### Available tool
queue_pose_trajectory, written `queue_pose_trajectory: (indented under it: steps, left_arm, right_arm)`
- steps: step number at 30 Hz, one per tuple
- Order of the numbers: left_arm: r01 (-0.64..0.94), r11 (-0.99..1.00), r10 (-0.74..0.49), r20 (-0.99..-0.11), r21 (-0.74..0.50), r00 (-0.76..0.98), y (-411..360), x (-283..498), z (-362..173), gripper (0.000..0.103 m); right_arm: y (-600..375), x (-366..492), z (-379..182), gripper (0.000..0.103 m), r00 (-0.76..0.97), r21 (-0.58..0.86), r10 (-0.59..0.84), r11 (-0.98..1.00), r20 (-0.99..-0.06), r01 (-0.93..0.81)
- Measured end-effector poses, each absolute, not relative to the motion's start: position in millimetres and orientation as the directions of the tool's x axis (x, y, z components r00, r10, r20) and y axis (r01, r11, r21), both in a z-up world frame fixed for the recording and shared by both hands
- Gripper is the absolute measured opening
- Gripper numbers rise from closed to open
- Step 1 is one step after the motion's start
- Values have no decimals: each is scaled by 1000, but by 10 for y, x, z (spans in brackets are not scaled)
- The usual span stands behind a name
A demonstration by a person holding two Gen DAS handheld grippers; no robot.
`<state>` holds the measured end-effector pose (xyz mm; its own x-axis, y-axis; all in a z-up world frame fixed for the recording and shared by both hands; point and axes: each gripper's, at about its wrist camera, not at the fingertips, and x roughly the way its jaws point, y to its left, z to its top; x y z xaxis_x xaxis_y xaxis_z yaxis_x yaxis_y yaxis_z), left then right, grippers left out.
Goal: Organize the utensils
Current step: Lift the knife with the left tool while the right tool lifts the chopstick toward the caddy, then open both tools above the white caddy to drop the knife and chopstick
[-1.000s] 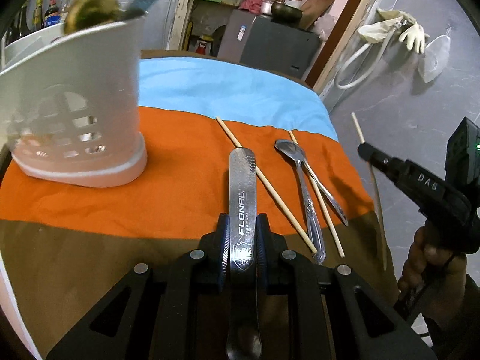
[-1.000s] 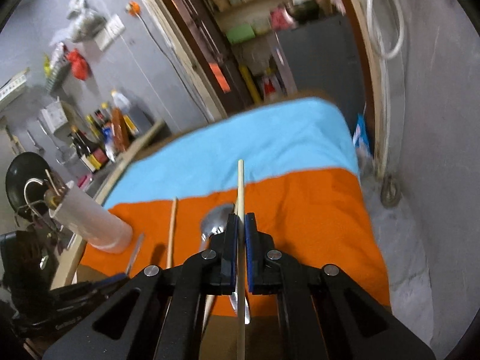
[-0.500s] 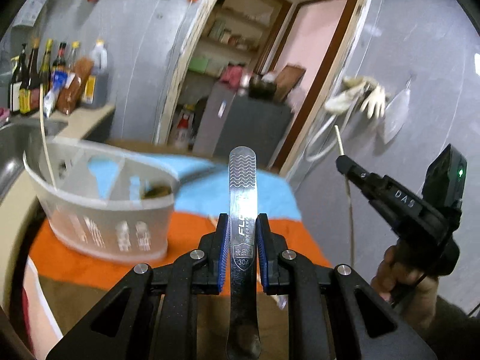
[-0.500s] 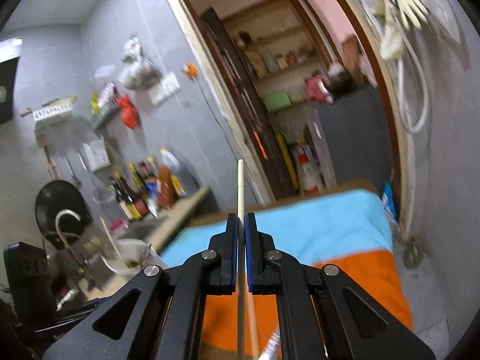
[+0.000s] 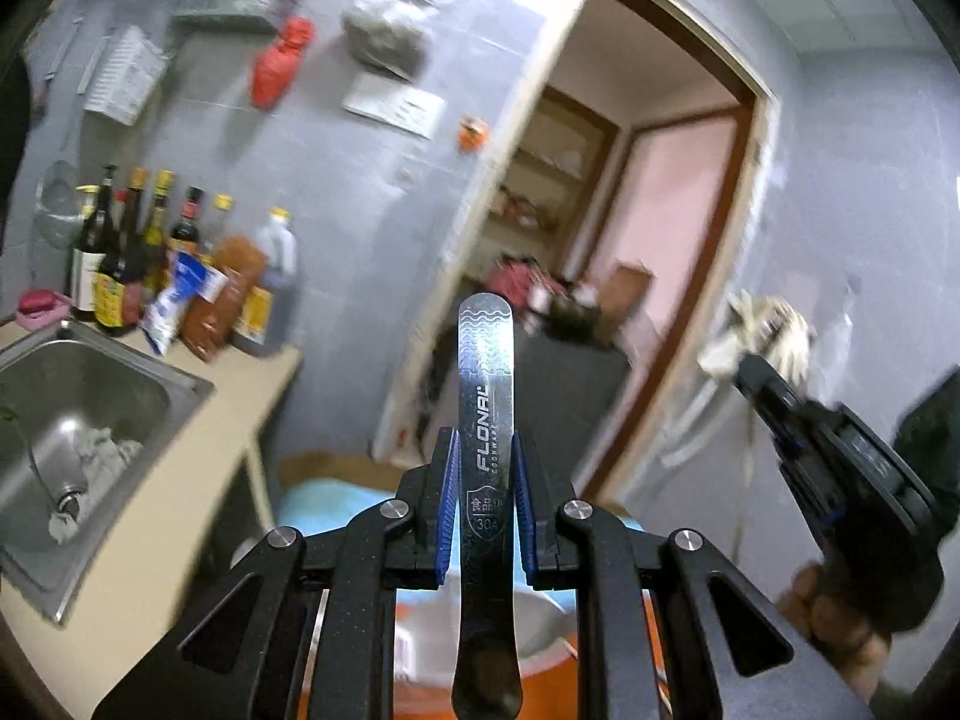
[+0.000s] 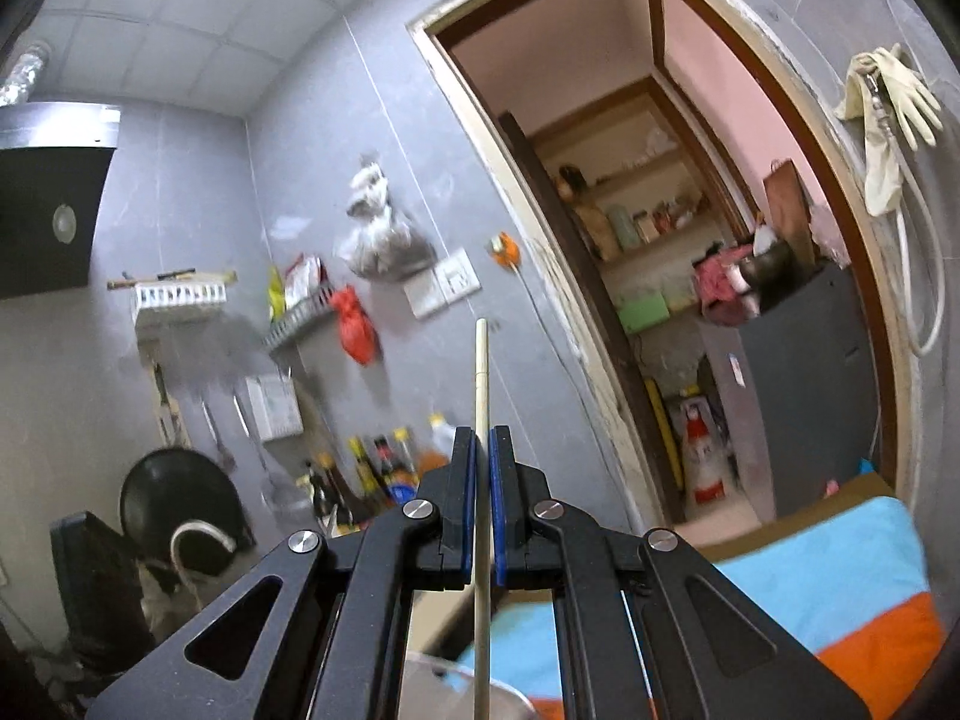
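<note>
Left wrist view: our left gripper [image 5: 485, 501] is clamped on a steel handle [image 5: 485, 396], which sticks up past the pads. Sink [image 5: 180, 387] on the left has a rag [image 5: 105, 447] in it. Right gripper [image 6: 482, 507] is squeezed tight on a chopstick [image 6: 481, 372]. A white holder rim [image 5: 543, 621] peeks below; we can't tell what's in it.

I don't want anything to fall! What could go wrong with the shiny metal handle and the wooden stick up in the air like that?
1. The thin pale wooden chopstick sits pinched only at one short spot in the right gripper; it might swivel or slip.
2. The flat steel utensil handle, smooth between the left gripper pads, could slide downward.
</note>
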<state>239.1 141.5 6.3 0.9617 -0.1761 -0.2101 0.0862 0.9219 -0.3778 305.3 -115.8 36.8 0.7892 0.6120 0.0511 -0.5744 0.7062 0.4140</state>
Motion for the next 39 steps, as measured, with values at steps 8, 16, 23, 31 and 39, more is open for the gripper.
queue_pose_trajectory:
  steps: [8, 16, 23, 31, 39]
  left_arm:
    - [43, 896, -86, -77, -442, 993, 2023, 2602, -187, 14]
    - [14, 915, -20, -11, -404, 1000, 2016, 2517, -379, 14]
    - [8, 930, -4, 12, -368, 1000, 1940, 2493, -538, 14]
    - [-6, 954, 13, 21, -299, 1000, 1863, 2511, -651, 14]
    - [-12, 970, 11, -6, -242, 1000, 1794, 2497, -713, 14]
  right_arm:
    - [-560, 3069, 187, 3, 831, 357, 529, 752, 172, -553]
    - [-203, 2941, -169, 3, 846, 186, 491, 830, 207, -526]
    - [-59, 2875, -427, 3, 838, 70, 502, 848, 216, -526]
    - [-23, 2907, -584, 3, 833, 41, 512, 847, 207, -530]
    - [-31, 2917, -607, 3, 834, 37, 520, 844, 181, -535]
